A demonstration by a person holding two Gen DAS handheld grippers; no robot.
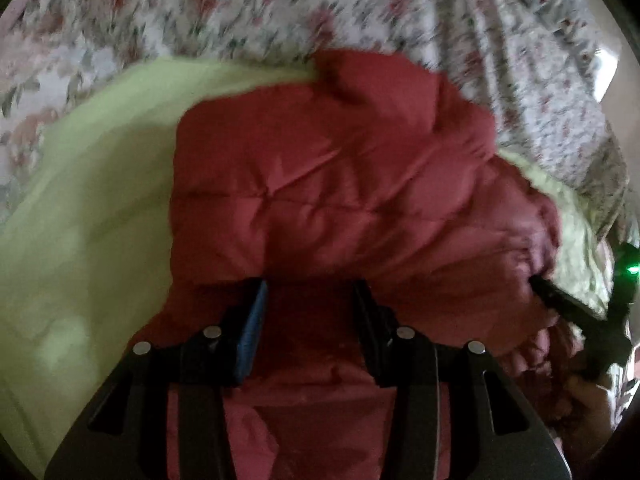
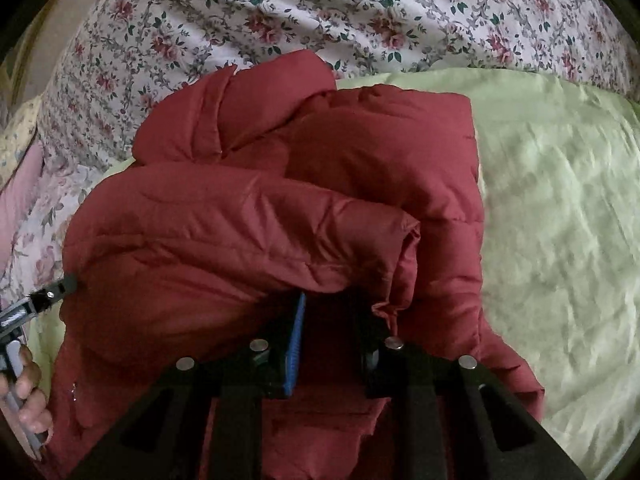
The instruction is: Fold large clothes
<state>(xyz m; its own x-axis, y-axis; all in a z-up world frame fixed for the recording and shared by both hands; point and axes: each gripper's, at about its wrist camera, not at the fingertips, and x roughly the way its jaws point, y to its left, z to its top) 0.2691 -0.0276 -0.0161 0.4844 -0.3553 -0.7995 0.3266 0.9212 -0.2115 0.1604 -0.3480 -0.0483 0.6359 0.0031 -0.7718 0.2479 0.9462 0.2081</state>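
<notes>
A puffy red quilted jacket (image 1: 340, 184) lies bunched and partly folded on a pale green sheet (image 1: 88, 208). My left gripper (image 1: 310, 292) is shut on a thick fold of its near edge, and red fabric fills the gap between the fingers. In the right wrist view the jacket (image 2: 248, 216) drapes over the tips of my right gripper (image 2: 328, 304), which is shut on a fold of it. The right gripper (image 1: 538, 280) shows at the jacket's right edge in the left wrist view. At the jacket's left edge in the right wrist view is the left gripper (image 2: 70, 280), held by a hand (image 2: 28, 396).
The green sheet (image 2: 560, 220) lies on a floral bedspread (image 2: 320, 12) that spreads behind and to both sides of the jacket. A stretch of the green sheet lies bare beside the jacket. The left wrist view is blurred.
</notes>
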